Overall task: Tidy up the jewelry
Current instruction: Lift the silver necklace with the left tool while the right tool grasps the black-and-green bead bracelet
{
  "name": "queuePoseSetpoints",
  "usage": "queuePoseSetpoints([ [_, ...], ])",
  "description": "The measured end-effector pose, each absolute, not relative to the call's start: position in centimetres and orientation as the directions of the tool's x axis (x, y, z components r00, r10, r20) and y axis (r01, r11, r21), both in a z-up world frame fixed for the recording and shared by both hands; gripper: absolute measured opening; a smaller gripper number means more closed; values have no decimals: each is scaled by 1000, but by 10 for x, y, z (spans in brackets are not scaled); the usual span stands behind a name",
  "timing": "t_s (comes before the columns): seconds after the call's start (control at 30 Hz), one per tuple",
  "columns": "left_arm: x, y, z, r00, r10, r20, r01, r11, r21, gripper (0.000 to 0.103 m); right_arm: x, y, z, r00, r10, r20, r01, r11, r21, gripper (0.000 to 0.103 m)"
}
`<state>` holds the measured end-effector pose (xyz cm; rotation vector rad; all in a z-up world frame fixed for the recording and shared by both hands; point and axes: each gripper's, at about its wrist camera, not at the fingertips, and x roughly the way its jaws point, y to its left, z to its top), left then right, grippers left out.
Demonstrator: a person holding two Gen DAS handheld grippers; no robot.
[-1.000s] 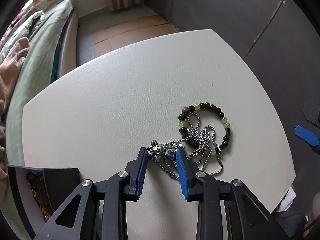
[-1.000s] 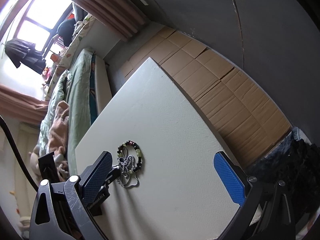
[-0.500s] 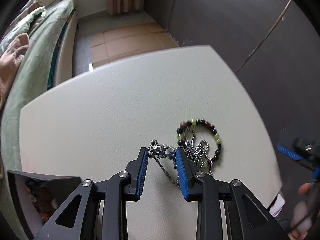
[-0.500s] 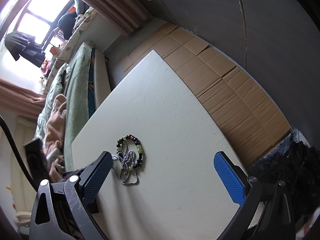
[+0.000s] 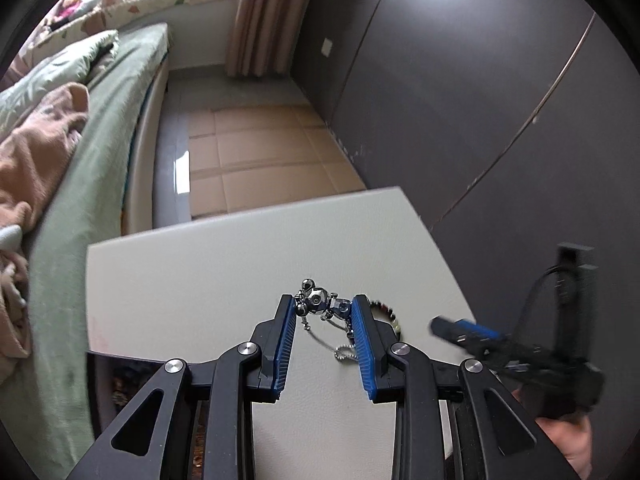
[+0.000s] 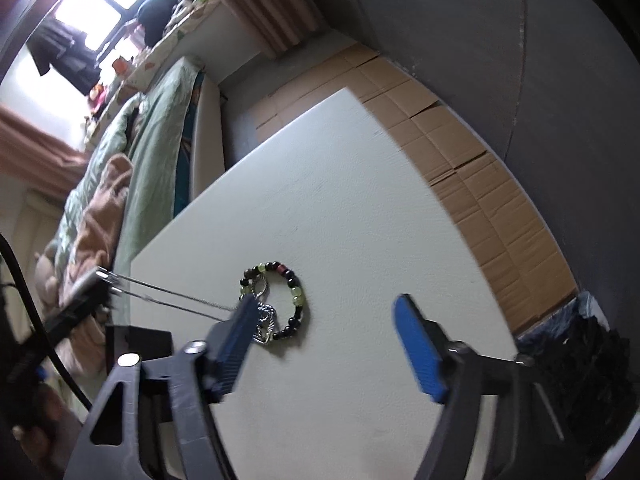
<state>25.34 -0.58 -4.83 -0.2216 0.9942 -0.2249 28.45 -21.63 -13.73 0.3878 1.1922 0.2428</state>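
Note:
My left gripper (image 5: 323, 308) is shut on the silver pendant (image 5: 320, 303) of a steel chain necklace and holds it above the white table (image 5: 200, 280). The chain (image 6: 180, 300) stretches taut from the left gripper down to its tail (image 6: 266, 320) still on the table. A beaded bracelet (image 6: 294, 296) of black, green and red beads lies on the table around that tail; in the left wrist view only part of it (image 5: 386, 312) shows. My right gripper (image 6: 328, 332) is open and empty just above the bracelet; it also shows in the left wrist view (image 5: 464, 330).
A dark open box (image 5: 108, 384) stands at the table's near left corner; it also shows in the right wrist view (image 6: 136, 340). A bed with green bedding (image 5: 80, 128) runs along the left. Flattened cardboard (image 6: 460, 152) covers the floor beyond the table. Dark wall panels lie to the right.
My left gripper has lifted the pendant up and back, pulling the chain out from the bracelet. My right gripper has moved in toward the bracelet and narrowed somewhat.

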Motion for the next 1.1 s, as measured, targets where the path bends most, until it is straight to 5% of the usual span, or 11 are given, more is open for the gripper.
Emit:
queuePoseSetpoints([
  [0.27,246,13,-13,591,-265,-762,74,958,-276,30,297,-187,-150,316,330,-890,-42,942,334,40],
  [0.5,229,22,25,643,-237,-728,73,965,-250,30,297,-160,-154,341,207,-917,-113,977,179,36],
  [0.6,222,25,44,666,-221,-712,72,970,-233,30,291,-148,-153,363,106,-926,-159,986,50,10],
  [1.1,185,29,133,768,-156,-622,80,986,-148,30,266,-166,-109,430,280,-858,-172,959,226,9],
])
